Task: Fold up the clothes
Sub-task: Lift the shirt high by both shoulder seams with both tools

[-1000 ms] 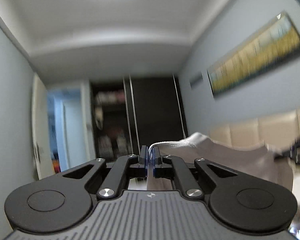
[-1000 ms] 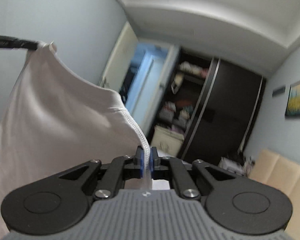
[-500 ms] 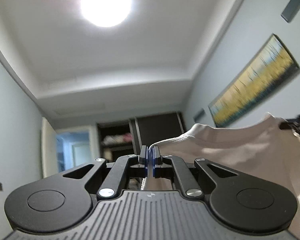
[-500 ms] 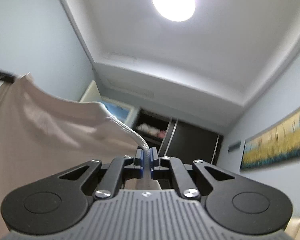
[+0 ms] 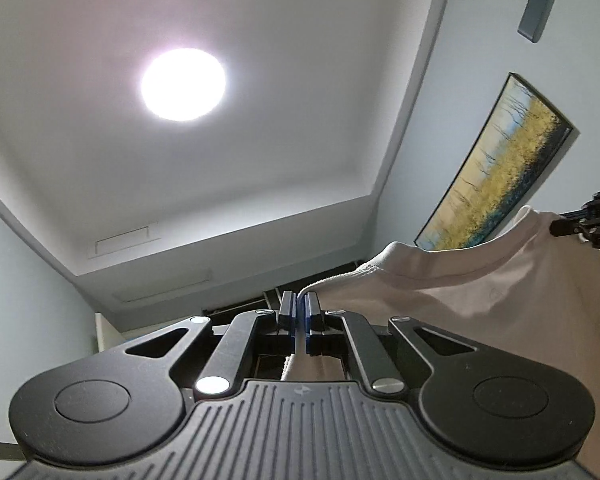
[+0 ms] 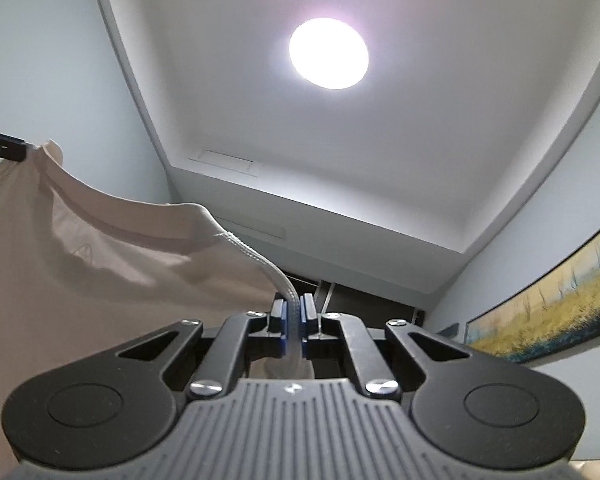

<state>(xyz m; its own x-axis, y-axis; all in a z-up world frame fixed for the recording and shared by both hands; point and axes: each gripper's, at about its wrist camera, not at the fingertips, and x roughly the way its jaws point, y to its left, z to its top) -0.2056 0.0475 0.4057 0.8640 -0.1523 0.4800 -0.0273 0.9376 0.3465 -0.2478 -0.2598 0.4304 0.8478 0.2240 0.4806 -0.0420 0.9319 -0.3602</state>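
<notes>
Left tool [image 5: 299, 316] pinched tight on the ribbed edge of a pale beige garment [image 5: 500, 292]; right tool [image 6: 293, 316] likewise clamped on a stitched hem of the same garment [image 6: 80, 272]. Both tools tilted up toward the ceiling. Cloth held in the air, stretched between them, sagging slightly along its top edge. Each view catches the other tool at the garment's far corner. Round ceiling light [image 5: 183, 85] overhead. Framed yellow-and-blue painting [image 5: 500, 168] on the wall to the right.
</notes>
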